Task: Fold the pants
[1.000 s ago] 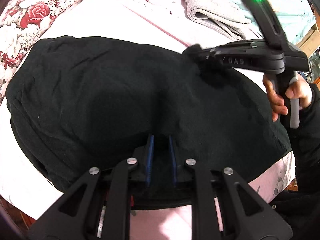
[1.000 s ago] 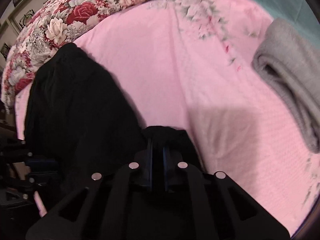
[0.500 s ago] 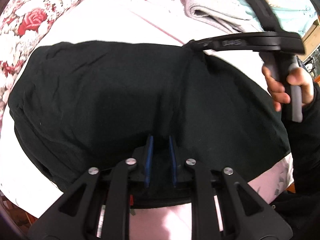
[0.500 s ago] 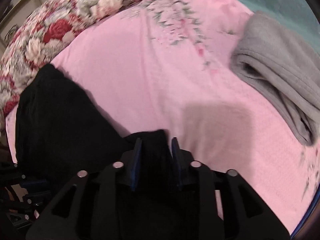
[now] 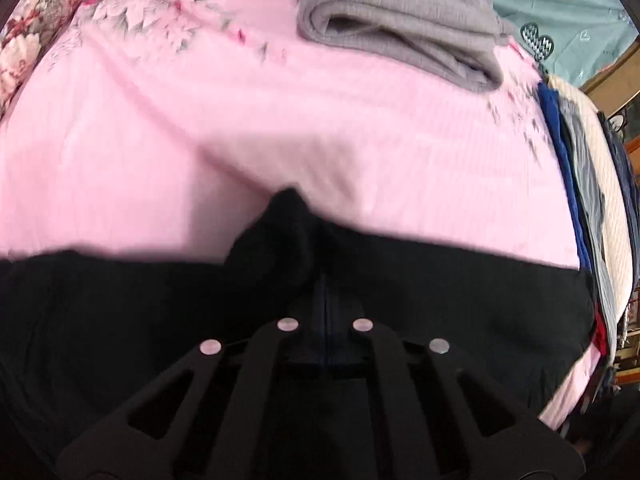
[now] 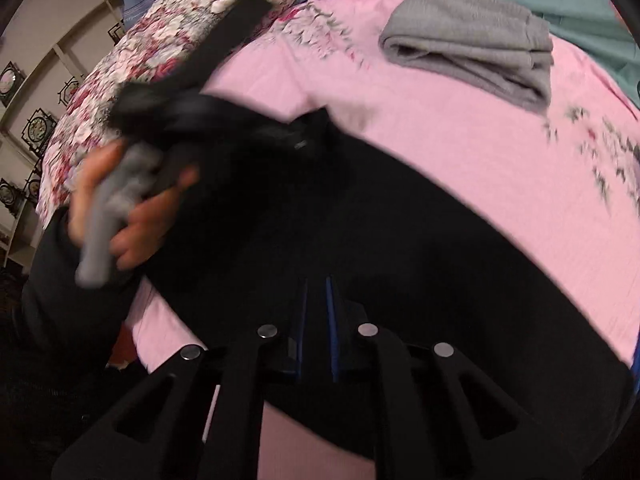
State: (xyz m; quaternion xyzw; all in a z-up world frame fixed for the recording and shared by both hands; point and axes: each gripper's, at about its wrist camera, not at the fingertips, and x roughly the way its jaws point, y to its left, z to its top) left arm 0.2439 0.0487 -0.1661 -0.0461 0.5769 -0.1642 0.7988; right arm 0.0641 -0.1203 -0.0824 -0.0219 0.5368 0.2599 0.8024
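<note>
The black pants (image 6: pixel 400 216) lie spread on the pink bed sheet (image 6: pixel 500 152). In the left wrist view the pants (image 5: pixel 120 312) fill the lower half. My left gripper (image 5: pixel 326 292) is shut on a bunched fold of the black fabric, which sticks up past the fingertips. It also shows in the right wrist view (image 6: pixel 308 140), held in a hand at the pants' far edge. My right gripper (image 6: pixel 316 296) hovers over the near part of the pants, its blue-lined fingers a little apart with nothing seen between them.
A folded grey garment (image 5: pixel 400 24) lies on the sheet beyond the pants, also in the right wrist view (image 6: pixel 476 44). A floral quilt (image 6: pixel 168 36) lies at the far left. A teal sheet (image 5: pixel 560 4) and stacked fabrics (image 5: pixel 584 184) border the bed's right side.
My left gripper has closed on the pants and swung to the far edge, facing the grey garment. My right gripper has let go of its corner and pulled back over the near side.
</note>
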